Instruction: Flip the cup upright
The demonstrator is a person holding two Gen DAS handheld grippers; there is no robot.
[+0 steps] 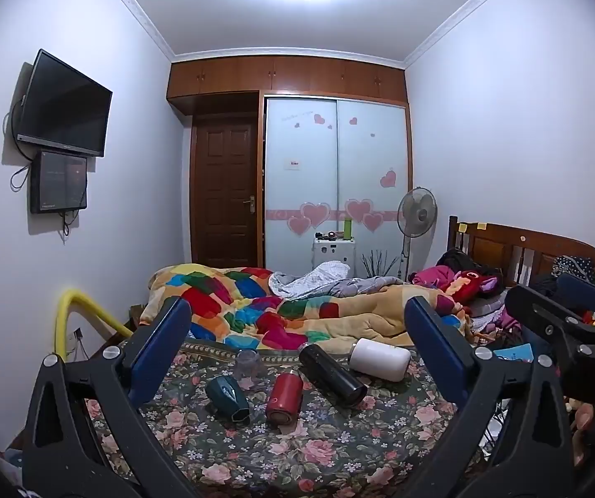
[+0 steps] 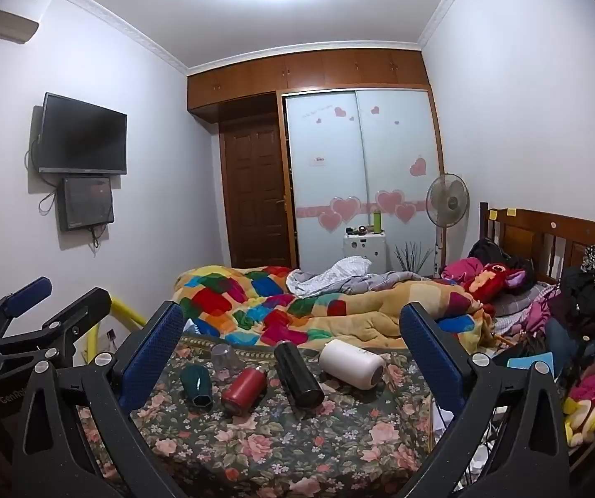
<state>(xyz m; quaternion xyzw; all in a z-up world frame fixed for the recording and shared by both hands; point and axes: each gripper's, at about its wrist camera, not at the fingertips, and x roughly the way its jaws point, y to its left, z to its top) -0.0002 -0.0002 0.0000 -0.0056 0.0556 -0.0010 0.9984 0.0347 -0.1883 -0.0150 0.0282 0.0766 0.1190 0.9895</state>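
Several cups lie on their sides on the floral bedspread (image 1: 280, 452): a dark green cup (image 1: 226, 398), a red bottle (image 1: 282, 396), a black flask (image 1: 332, 373) and a white tumbler (image 1: 380, 359). A clear glass (image 1: 248, 363) stands upside down behind the green cup. The same cups show in the right wrist view: green (image 2: 197, 386), red (image 2: 243, 390), black (image 2: 297, 375), white (image 2: 351, 363), clear (image 2: 224, 357). My left gripper (image 1: 297, 357) is open and empty, held above and short of them. My right gripper (image 2: 293, 357) is open and empty too.
A colourful patchwork quilt (image 1: 264, 307) is heaped behind the cups. Clothes and plush toys (image 2: 579, 332) pile up at the right by the wooden headboard (image 1: 521, 253). A yellow padded rail (image 1: 73, 311) stands at the bed's left edge. A fan (image 1: 417, 211) and wardrobe stand at the back.
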